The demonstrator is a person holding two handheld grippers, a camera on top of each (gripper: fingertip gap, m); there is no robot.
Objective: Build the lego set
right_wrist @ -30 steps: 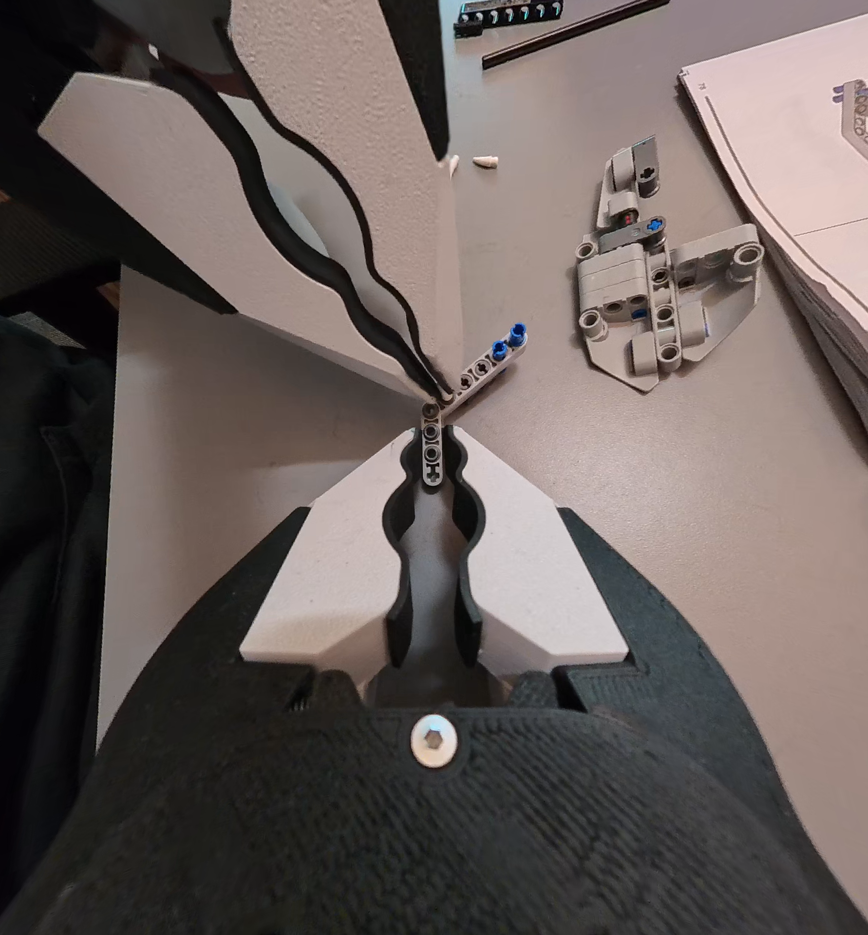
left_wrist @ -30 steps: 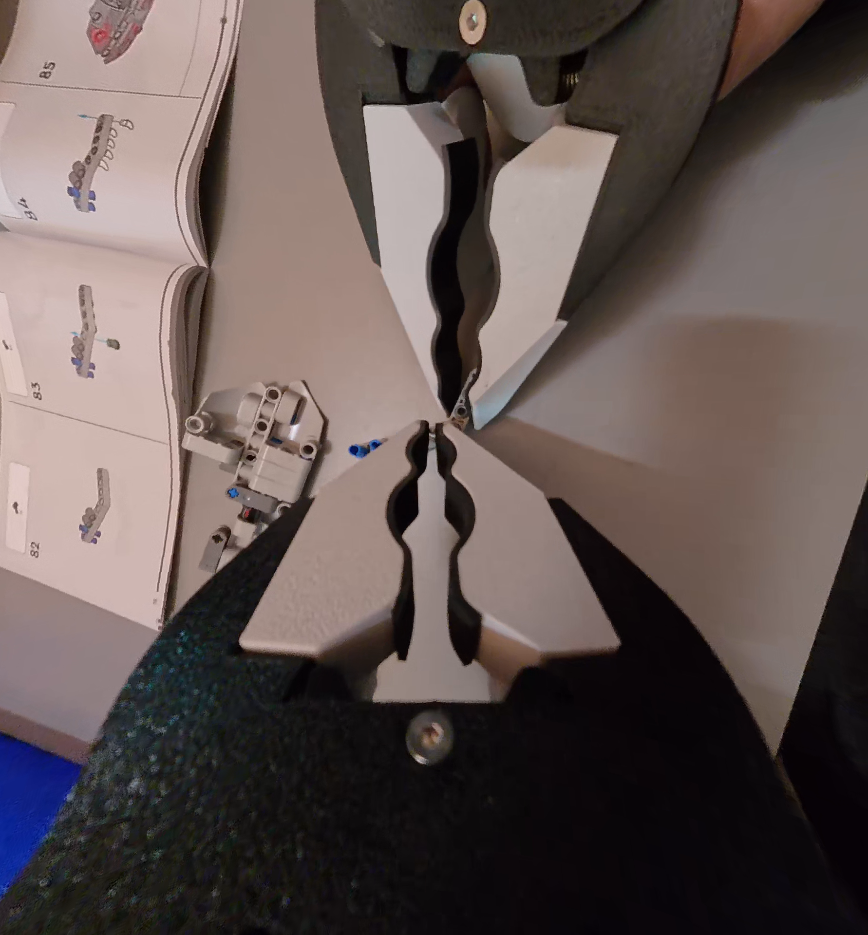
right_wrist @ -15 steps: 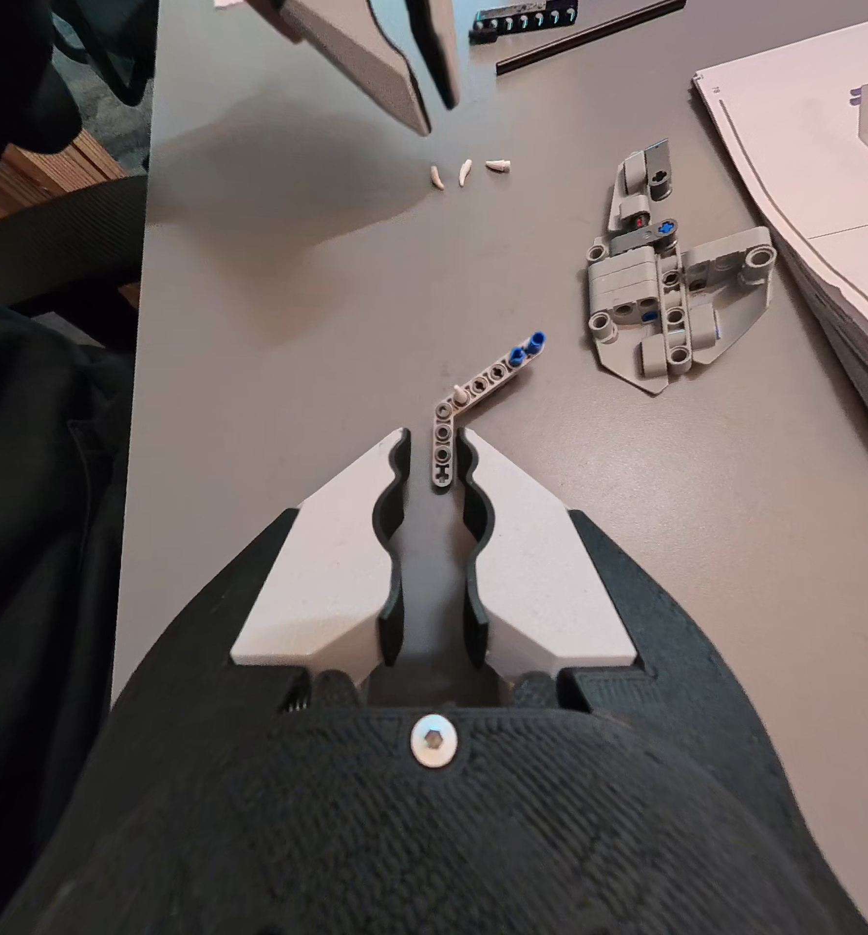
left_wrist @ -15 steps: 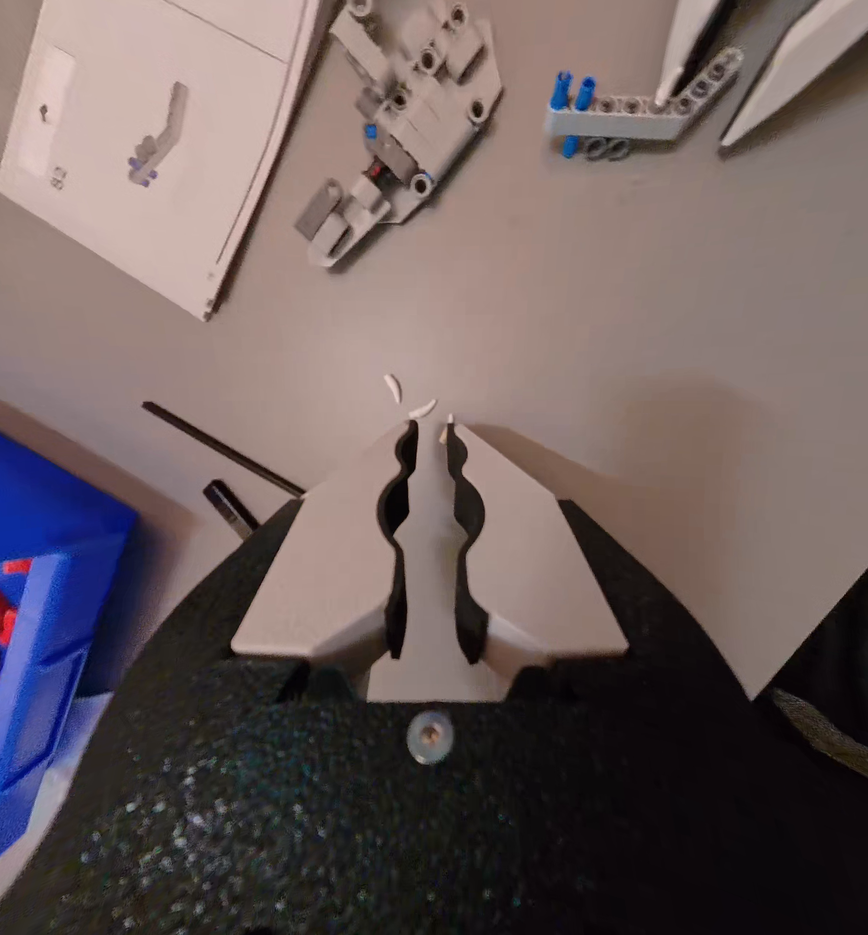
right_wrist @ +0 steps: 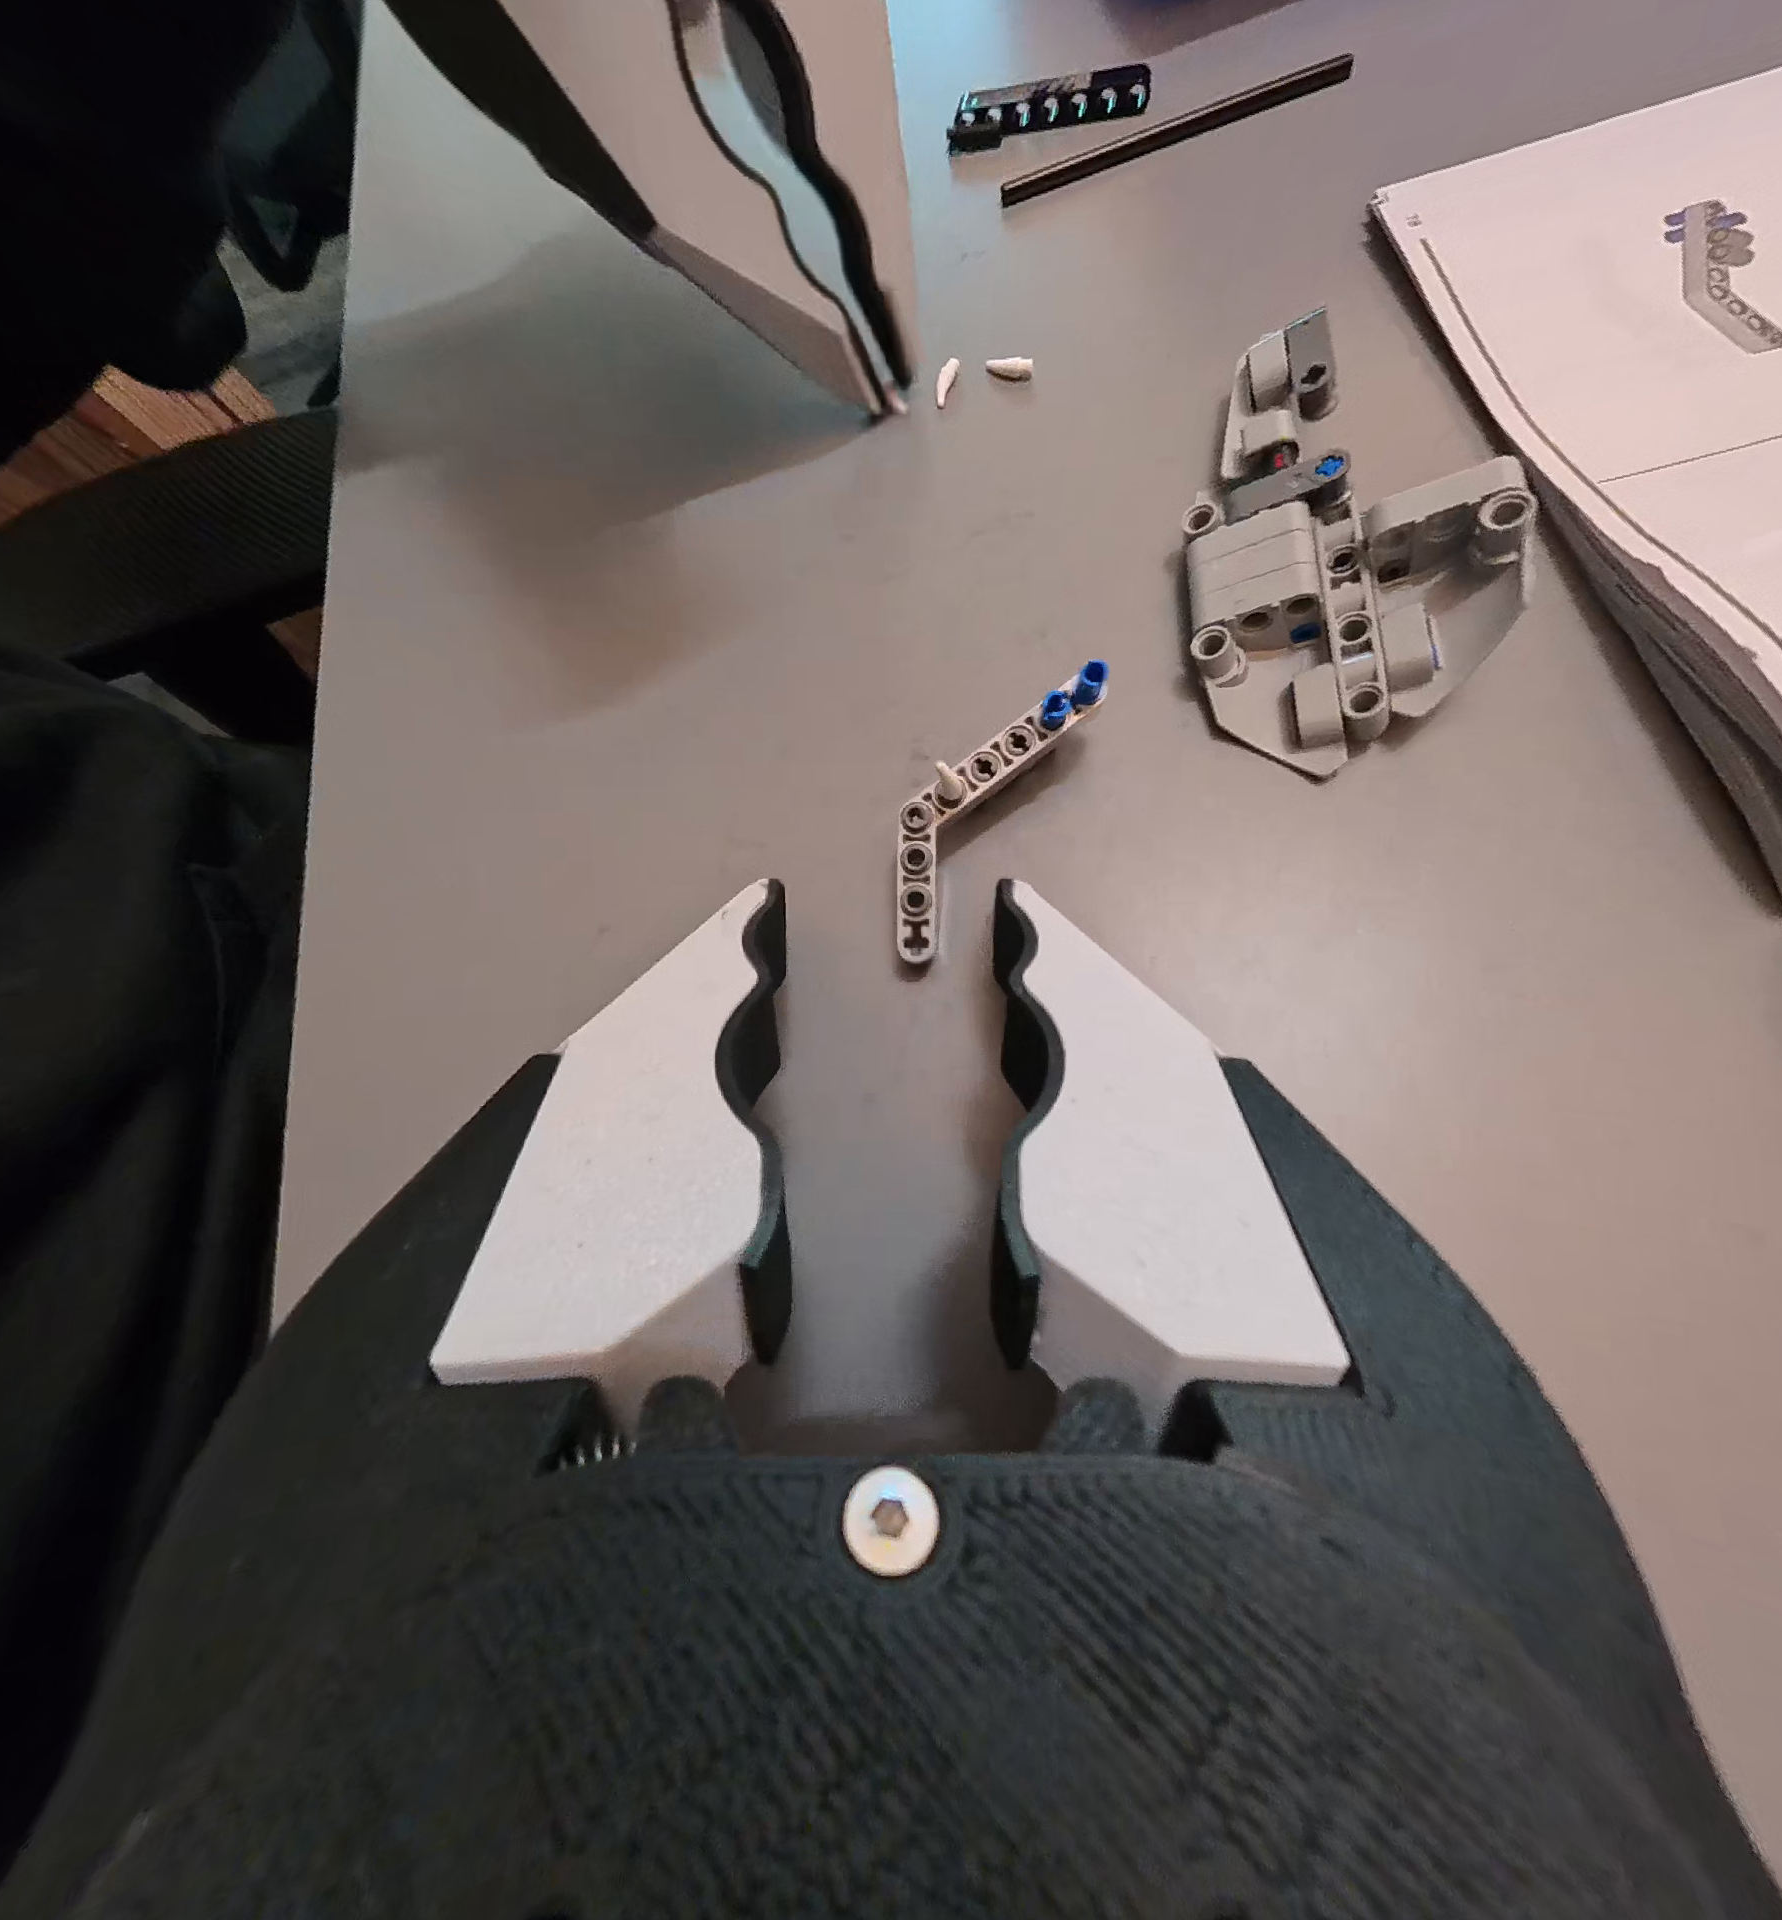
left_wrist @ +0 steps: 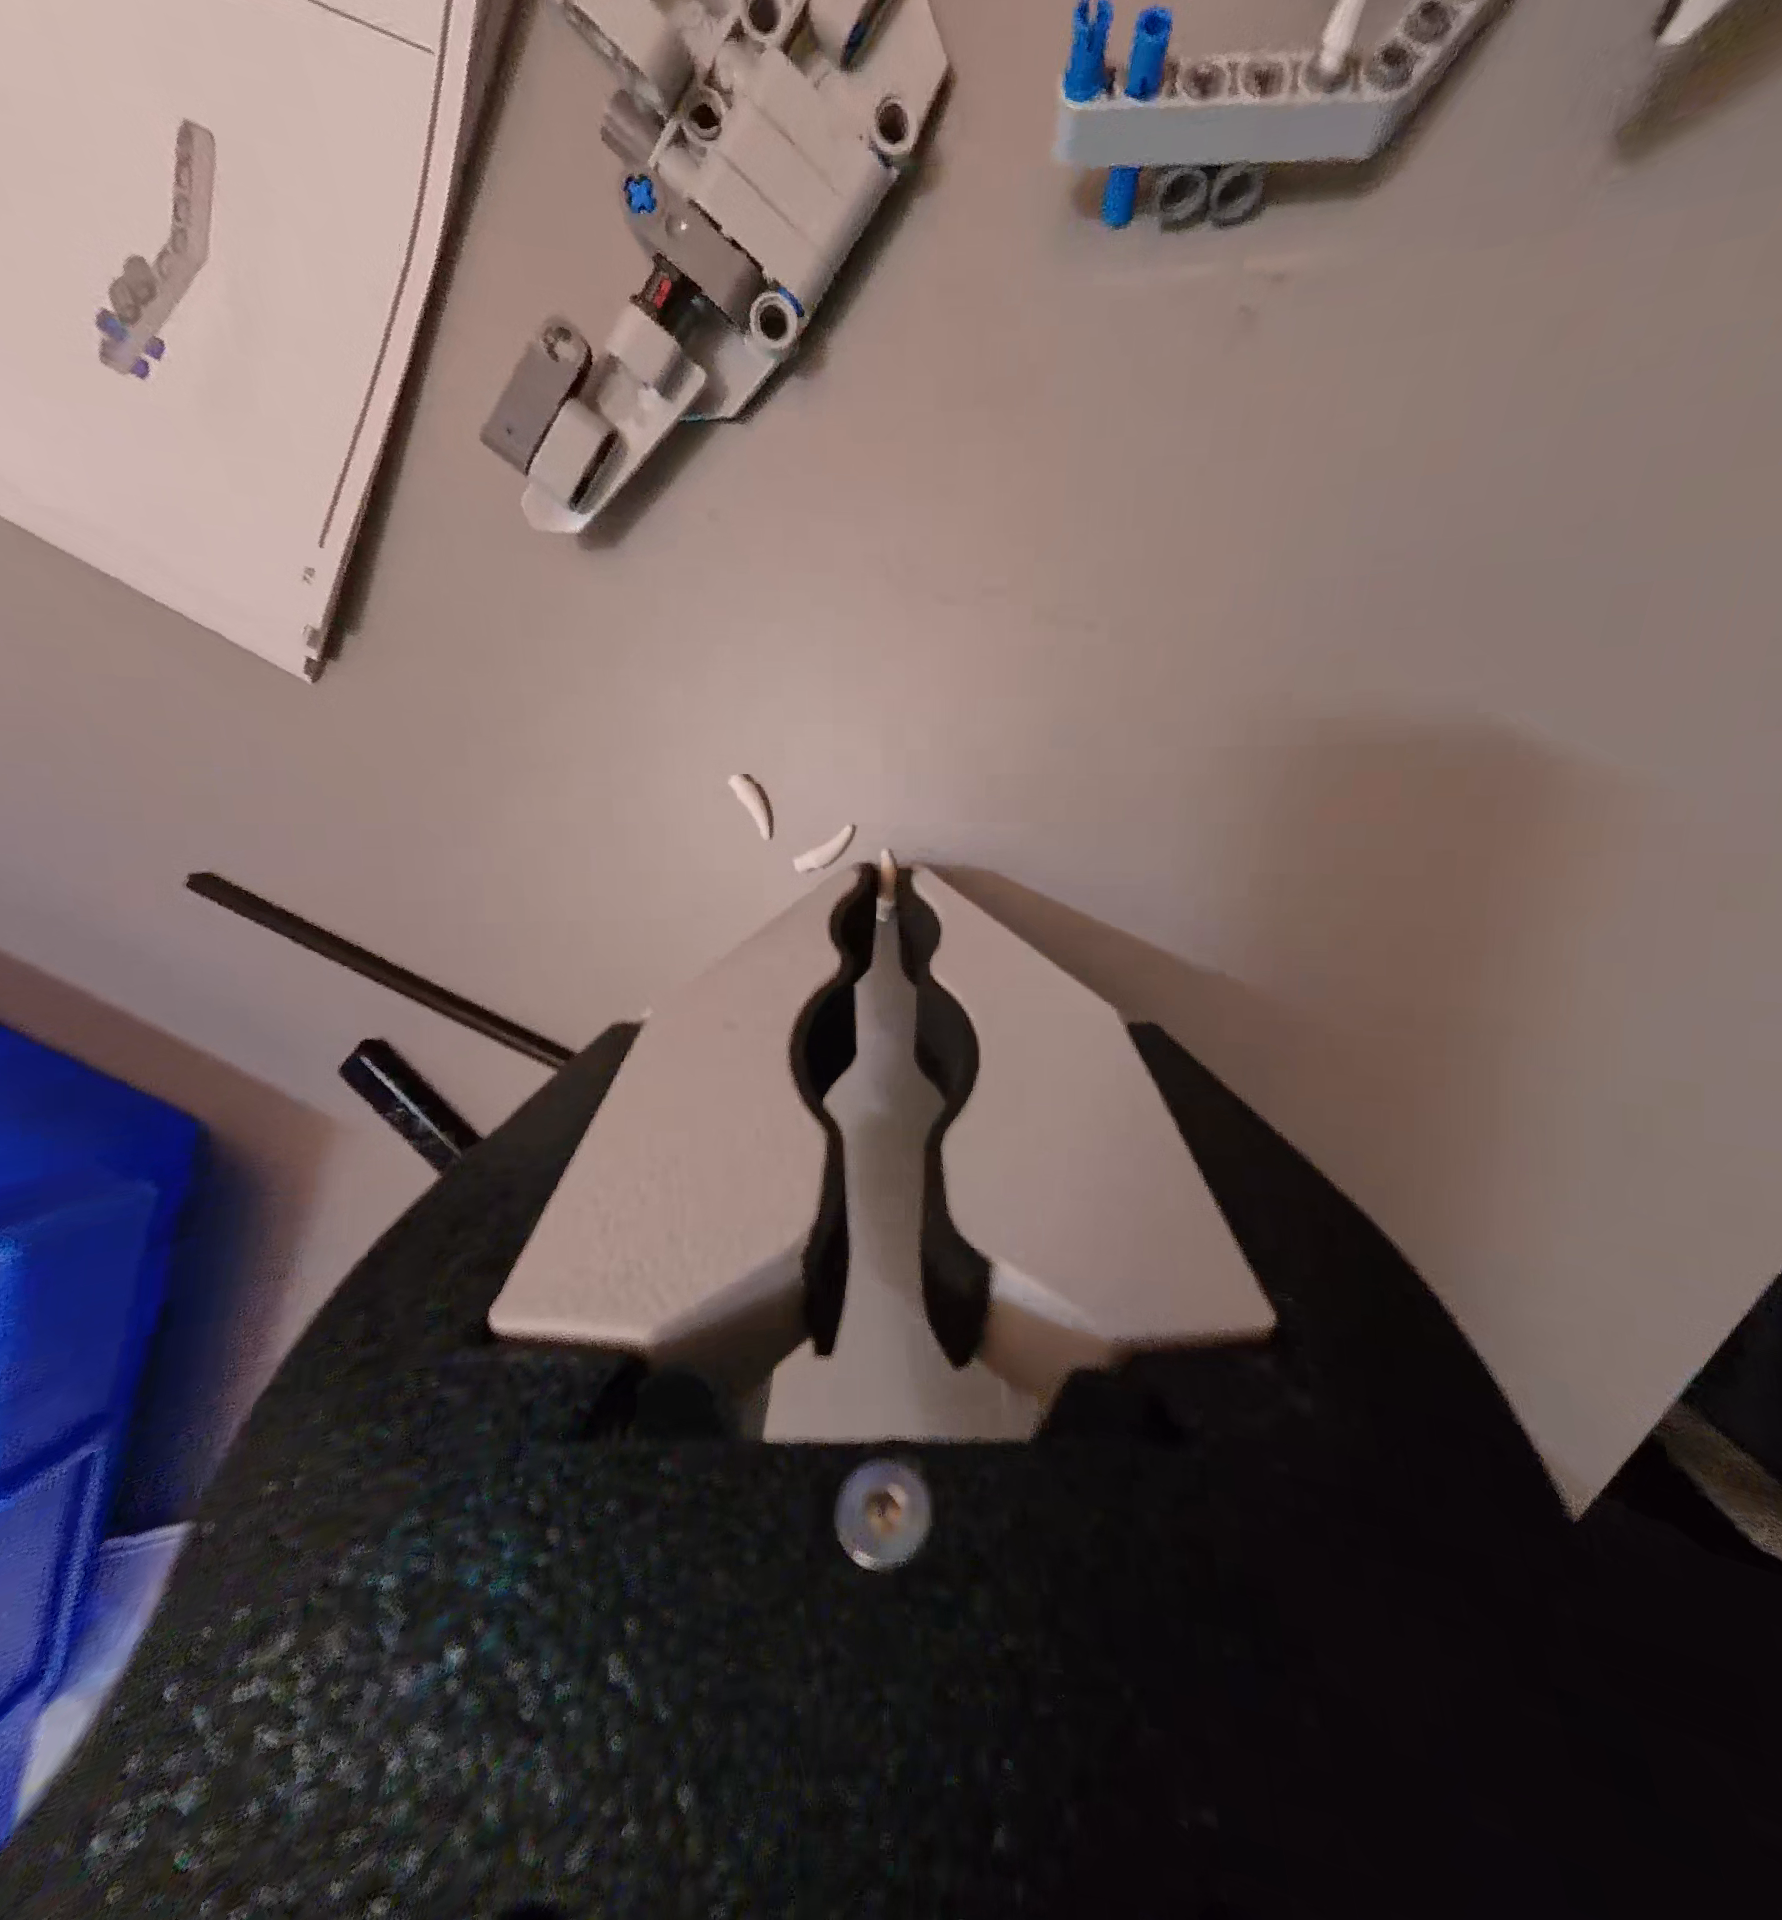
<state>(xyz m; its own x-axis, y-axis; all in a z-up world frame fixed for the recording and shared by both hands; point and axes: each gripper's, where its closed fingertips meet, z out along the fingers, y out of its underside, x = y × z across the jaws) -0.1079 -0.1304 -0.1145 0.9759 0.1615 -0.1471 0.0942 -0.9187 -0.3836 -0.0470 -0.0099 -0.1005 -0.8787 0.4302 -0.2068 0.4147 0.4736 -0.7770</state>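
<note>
The left gripper pinches a small white tooth on the table. The right gripper, fingers apart, waits behind the bent beam, likely the tooth's next seat.

The left wrist view looks steeply down, close above the table; the right wrist view faces it from the table's near edge, lower and slanted. Both share the bent grey beam and the grey assembly.

Perhaps three white teeth, two blue pins.
</note>
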